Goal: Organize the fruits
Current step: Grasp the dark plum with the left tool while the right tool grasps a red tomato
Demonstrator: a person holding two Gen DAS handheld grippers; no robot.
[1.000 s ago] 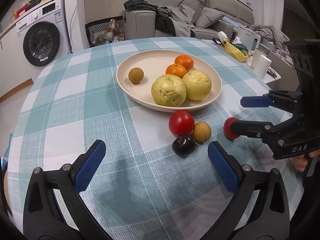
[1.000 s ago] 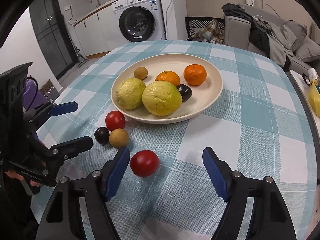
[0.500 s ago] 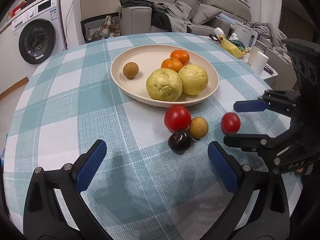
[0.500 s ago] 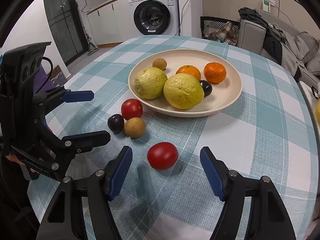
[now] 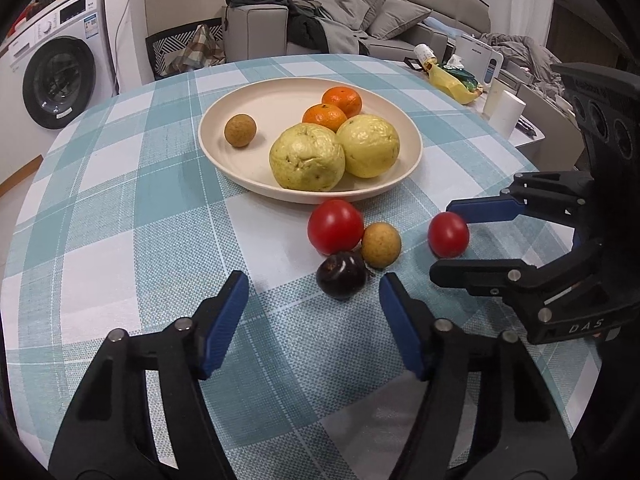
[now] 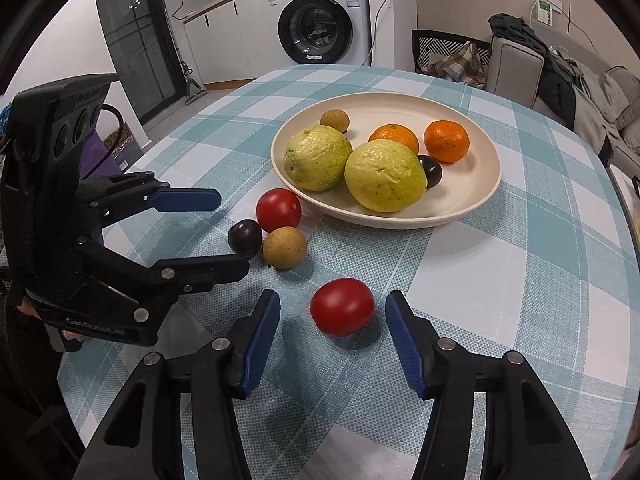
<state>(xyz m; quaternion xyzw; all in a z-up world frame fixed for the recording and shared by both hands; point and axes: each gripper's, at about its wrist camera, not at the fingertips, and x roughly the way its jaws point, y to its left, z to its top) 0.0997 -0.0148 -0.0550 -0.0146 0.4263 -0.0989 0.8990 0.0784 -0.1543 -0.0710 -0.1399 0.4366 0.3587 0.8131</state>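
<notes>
Now right tool (image 6: 332,312) closing, tomato (image 6: 342,306) between pads, untouched

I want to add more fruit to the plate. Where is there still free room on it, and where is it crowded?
The plate has bare room along its far side, behind the small brown fruit and the oranges. The near half is crowded by two big yellow fruits and a dark plum.

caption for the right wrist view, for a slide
Right gripper, jaws closing, straddles a red tomato on the checked tablecloth near the fruit plate.
</notes>
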